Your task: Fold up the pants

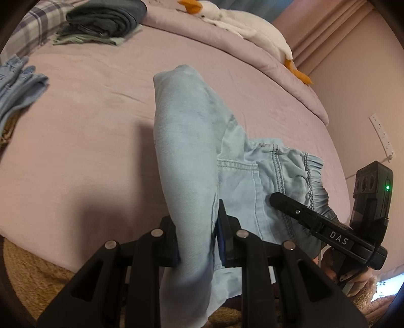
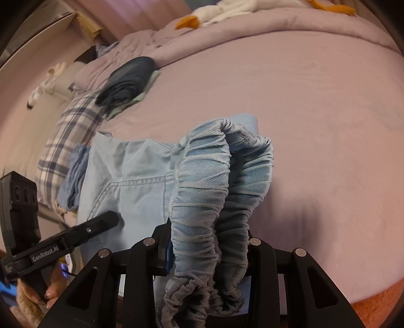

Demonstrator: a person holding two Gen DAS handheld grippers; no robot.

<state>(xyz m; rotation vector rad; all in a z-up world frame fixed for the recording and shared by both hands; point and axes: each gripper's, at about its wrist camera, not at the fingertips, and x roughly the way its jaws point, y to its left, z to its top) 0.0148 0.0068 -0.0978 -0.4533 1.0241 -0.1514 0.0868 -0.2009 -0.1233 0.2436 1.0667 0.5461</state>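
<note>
Light blue denim pants (image 1: 186, 141) hang from both grippers over the pink bed (image 1: 88, 113). My left gripper (image 1: 197, 242) is shut on a bunched pant leg, which rises between its fingers and drapes away across the sheet. My right gripper (image 2: 209, 254) is shut on the gathered elastic waistband (image 2: 202, 181), which loops up over the fingers. The seat with a stitched pocket (image 2: 136, 191) lies between the two grippers. The right gripper (image 1: 275, 199) shows at the right of the left wrist view, by the waistband (image 1: 310, 176). The left gripper (image 2: 108, 220) shows at the lower left of the right wrist view.
A pile of dark folded clothes (image 1: 106, 20) sits at the far left of the bed, with a white goose plush (image 1: 240, 22) along the back. Folded blue denim (image 1: 17, 85) and a plaid pillow (image 2: 68, 141) lie at the left. A woven rug (image 1: 30, 272) lies below the bed's edge.
</note>
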